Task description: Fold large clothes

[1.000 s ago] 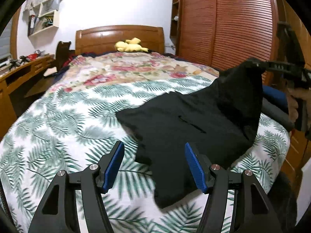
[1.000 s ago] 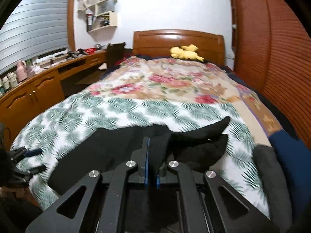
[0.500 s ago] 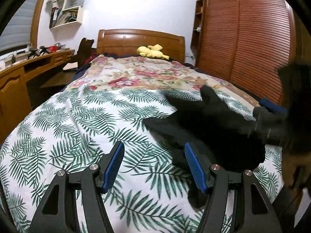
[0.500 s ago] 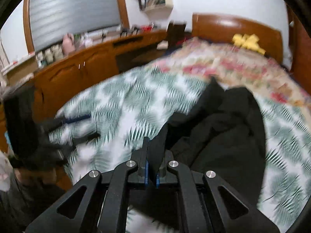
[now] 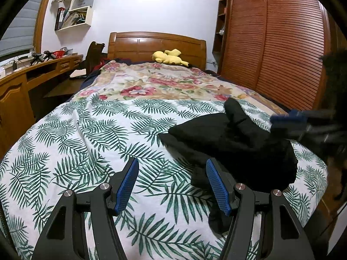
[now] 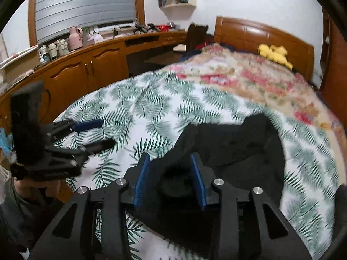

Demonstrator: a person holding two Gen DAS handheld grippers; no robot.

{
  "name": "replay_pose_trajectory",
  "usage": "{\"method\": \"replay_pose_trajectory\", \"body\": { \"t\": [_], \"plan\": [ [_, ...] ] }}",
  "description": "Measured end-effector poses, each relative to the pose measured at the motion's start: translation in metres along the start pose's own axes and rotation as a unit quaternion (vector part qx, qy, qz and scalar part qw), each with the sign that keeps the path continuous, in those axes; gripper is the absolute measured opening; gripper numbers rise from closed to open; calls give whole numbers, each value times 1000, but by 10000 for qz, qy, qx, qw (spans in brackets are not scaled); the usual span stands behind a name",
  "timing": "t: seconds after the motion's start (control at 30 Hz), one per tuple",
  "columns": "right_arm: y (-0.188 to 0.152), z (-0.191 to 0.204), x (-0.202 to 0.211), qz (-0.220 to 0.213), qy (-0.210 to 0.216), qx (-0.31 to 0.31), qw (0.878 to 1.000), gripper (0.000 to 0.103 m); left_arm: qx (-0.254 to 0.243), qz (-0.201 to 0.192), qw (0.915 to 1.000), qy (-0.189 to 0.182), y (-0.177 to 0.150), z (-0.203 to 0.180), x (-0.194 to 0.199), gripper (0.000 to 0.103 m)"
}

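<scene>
Garment: a black garment (image 5: 234,143) lies bunched on the bed (image 5: 86,147), at about 3 o'clock in the left wrist view, near the foot-end corner on the leaf-print cover.
Why it lies so: it looks freshly laid over itself, likely one fold in a series; the heap is uneven, so more folding seems due.
Right gripper: the right gripper (image 6: 170,179) sits over the garment's near edge at 6 o'clock in its own view. Its jaws have just been opening; cloth lies between the pads, apparently let go.
Left gripper: the left gripper (image 5: 172,187) is spread wide and holds nothing, with the garment's edge just behind its right finger, likely waiting for the next grab.
Shelves: a wall shelf (image 5: 73,10) at 11 o'clock holds books and papers.
Desk: a desk (image 6: 91,58) at 10 o'clock in the right wrist view carries jars and a pink jug (image 6: 74,38).
Toy: a yellow plush (image 5: 169,57) rests by the headboard.
</scene>
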State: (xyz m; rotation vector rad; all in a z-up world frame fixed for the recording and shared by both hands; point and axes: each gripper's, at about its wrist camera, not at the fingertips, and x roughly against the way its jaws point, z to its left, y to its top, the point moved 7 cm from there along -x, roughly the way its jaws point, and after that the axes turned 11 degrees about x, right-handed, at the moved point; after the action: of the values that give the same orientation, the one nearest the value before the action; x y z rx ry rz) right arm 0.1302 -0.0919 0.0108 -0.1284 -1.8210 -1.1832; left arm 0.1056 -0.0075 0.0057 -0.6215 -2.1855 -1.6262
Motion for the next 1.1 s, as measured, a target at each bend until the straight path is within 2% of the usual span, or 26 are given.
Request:
{"method": "replay_pose_trajectory", "body": {
  "t": [0.1,0.2,0.37,0.53,0.8,1.1],
  "plan": [
    [4,-13,20,-122,-162,37,9998,39,-27,39,10000,-70,-1,-2,-4,66],
    [-6,-37,29,-45,-487,-2,9988,39,-86,64,9998,-148,-3,-9,-6,66],
    [-44,-76,22,375,-730,-386,9959,39,-174,42,9995,-269,-4,-22,-5,66],
    [-67,-85,12,609,-732,-508,9942,39,-198,-7,9989,-417,-3,-33,-3,66],
    [-95,-73,-9,921,-377,-587,9933,39,-346,119,9966,-744,-8,-53,-6,66],
    [-103,-70,-11,894,-303,-645,9934,39,-531,299,9930,-1009,-9,-70,-24,66]
  ]
}}
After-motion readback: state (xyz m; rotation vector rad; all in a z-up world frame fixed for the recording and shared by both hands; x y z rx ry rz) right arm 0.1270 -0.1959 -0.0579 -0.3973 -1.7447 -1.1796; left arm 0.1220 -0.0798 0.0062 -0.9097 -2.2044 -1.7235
